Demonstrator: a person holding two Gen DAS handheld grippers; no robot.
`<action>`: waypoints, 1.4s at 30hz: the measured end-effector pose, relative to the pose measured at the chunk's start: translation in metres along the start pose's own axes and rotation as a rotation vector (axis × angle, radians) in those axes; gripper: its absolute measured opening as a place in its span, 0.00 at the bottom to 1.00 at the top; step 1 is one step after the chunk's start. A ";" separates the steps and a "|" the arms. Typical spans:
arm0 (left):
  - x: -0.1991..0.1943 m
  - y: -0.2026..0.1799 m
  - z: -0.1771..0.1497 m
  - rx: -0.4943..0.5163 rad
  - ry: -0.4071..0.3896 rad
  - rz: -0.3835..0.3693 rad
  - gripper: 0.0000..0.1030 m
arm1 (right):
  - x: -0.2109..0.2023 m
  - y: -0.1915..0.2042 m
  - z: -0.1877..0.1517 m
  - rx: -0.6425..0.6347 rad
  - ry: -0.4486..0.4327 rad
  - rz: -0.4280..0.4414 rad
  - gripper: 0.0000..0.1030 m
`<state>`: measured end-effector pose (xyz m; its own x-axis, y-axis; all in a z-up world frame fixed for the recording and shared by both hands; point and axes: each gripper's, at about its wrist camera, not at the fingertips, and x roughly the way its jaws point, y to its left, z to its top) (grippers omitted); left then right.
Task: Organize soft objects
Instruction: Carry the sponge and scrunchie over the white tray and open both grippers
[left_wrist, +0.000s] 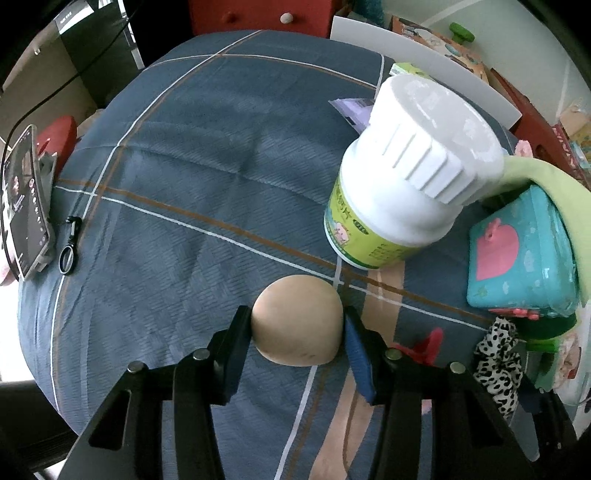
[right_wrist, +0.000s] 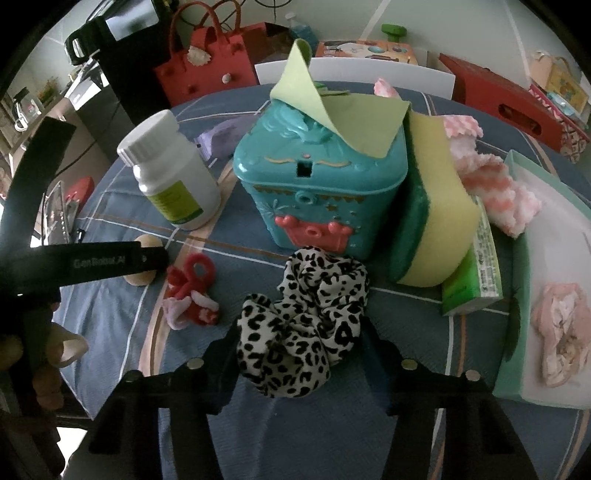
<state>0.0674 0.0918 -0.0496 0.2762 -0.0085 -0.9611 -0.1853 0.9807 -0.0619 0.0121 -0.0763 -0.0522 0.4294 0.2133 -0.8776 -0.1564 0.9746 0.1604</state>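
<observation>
**A:** Left wrist view first: the beige squishy ball (left_wrist: 297, 320) is pinched between the pads of the left gripper (left_wrist: 298, 332), both pads touching its sides, and it's resting on the plaid-covered worktop (left_wrist: 192, 155). So one soft item is gripped but no lift can be made out yet. Just behind it the white pill bottle (left_wrist: 402, 177) is standing, and that isn't counted as soft.

**B:** Same story on the right wrist view. The leopard scrunchie (right_wrist: 303, 325) is bunched between the fingers of the right gripper (right_wrist: 301, 354); the fabric looks squeezed on the left side, the right pad is mostly hidden behind it, so contact is judged likely but can't be fully confirmed. It's lying in front of the teal plastic box (right_wrist: 321, 184).

**A:** What's been sorted already?

**B:** Not much, by the look of it. A pale pink soft thing (right_wrist: 561, 332) is seen lying in the light tray (right_wrist: 517, 206) at the right edge, so that's probably where things get collected. That's only a guess, though.

**A:** And what's left?

**B:** Plenty. The yellow-green sponge (right_wrist: 432, 206) is leaned against the teal box, the pink-white fuzzy cloth (right_wrist: 495, 184) is piled behind it, the red hair tie (right_wrist: 192, 288) is left loose near the ball, and a green cloth (right_wrist: 332, 110) is draped over the box lid.

**A:** So early stage: two grabs underway, most of the soft stuff untouched.
</observation>
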 end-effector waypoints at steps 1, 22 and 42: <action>-0.001 0.000 0.000 0.000 -0.001 -0.003 0.49 | 0.001 -0.001 0.000 0.000 0.000 0.001 0.57; -0.049 0.014 0.003 -0.021 -0.094 -0.034 0.49 | -0.028 -0.005 -0.003 -0.018 -0.020 0.007 0.40; -0.108 0.004 -0.004 0.012 -0.278 -0.067 0.49 | -0.109 -0.001 0.006 -0.025 -0.205 0.062 0.38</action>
<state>0.0326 0.0958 0.0532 0.5359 -0.0217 -0.8440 -0.1467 0.9821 -0.1183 -0.0291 -0.0999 0.0461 0.5901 0.2845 -0.7556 -0.2088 0.9578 0.1976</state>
